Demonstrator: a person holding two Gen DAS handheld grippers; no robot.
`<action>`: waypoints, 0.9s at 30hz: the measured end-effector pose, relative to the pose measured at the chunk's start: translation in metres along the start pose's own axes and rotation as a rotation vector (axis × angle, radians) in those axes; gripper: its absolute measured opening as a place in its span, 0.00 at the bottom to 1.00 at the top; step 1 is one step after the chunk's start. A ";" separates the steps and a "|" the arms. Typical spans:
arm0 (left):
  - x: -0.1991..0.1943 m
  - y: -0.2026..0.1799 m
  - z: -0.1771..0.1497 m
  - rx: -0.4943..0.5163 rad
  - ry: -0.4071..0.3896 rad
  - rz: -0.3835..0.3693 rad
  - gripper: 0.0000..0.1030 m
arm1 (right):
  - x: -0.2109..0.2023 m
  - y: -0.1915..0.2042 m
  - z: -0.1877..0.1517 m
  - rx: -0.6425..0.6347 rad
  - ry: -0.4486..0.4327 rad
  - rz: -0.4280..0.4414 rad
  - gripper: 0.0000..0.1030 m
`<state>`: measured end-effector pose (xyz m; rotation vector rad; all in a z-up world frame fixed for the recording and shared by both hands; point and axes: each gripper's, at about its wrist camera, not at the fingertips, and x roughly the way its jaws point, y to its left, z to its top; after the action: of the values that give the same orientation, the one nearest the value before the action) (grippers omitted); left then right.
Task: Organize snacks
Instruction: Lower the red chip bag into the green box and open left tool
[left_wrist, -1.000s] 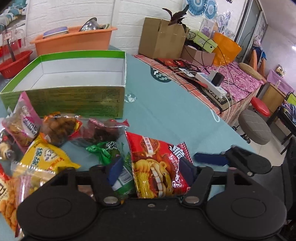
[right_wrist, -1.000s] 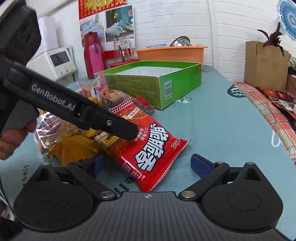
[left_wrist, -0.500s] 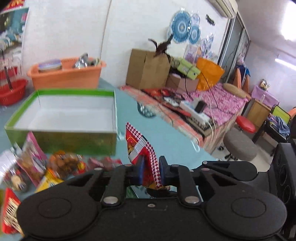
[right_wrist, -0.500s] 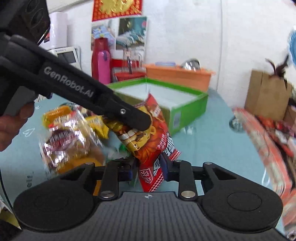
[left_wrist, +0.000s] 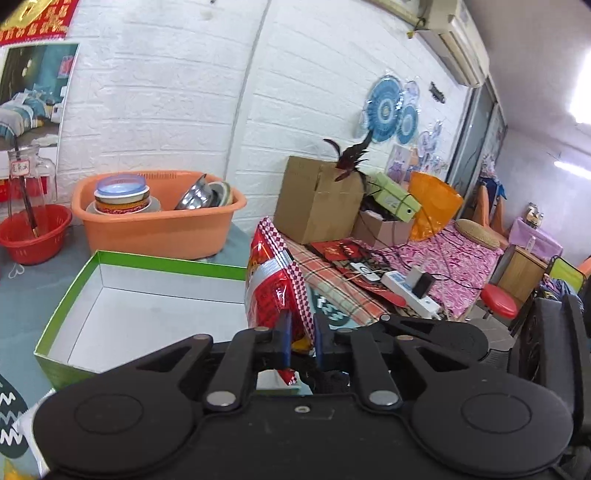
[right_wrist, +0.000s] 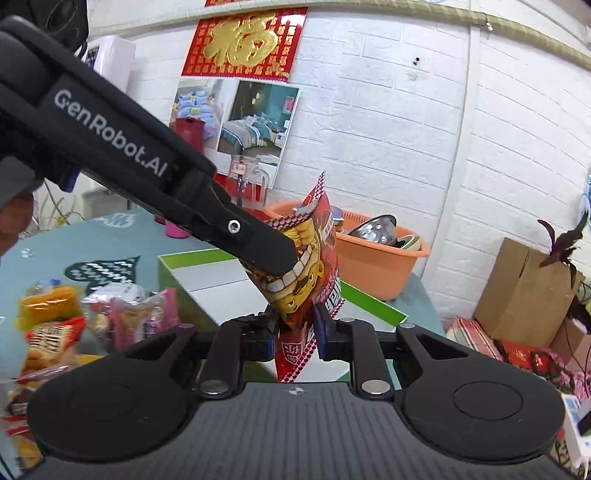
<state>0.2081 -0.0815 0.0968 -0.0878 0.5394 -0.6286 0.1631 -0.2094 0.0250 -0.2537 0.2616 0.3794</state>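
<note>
While both grippers share one packet, the risks run thus:
Left gripper: pinching the red snack bag.
Right gripper: pressed onto the same bag's lower edge.
Bag: aloft, green box at nine o'clock.
Risk: opposed pulls could tear its seal; uneven release drops it outside.

red snack bag lifted off table, both hand-held grippers clamped

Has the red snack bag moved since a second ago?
Yes. The red snack bag lay flat on the table in front of the green box; now both grippers, left gripper and right gripper, hold it up above the box's near edge.
</note>
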 end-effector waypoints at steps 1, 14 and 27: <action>0.005 0.008 -0.001 -0.011 0.009 0.006 0.58 | 0.009 0.001 0.001 -0.015 0.007 -0.005 0.33; 0.020 0.055 -0.026 -0.052 -0.003 0.263 1.00 | 0.048 0.004 -0.017 -0.081 0.082 -0.048 1.00; -0.114 0.010 -0.074 -0.089 -0.079 0.243 1.00 | -0.089 0.008 -0.021 0.199 0.004 0.119 1.00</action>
<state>0.0992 -0.0009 0.0824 -0.1282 0.4928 -0.3625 0.0766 -0.2379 0.0303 -0.0431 0.3175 0.4676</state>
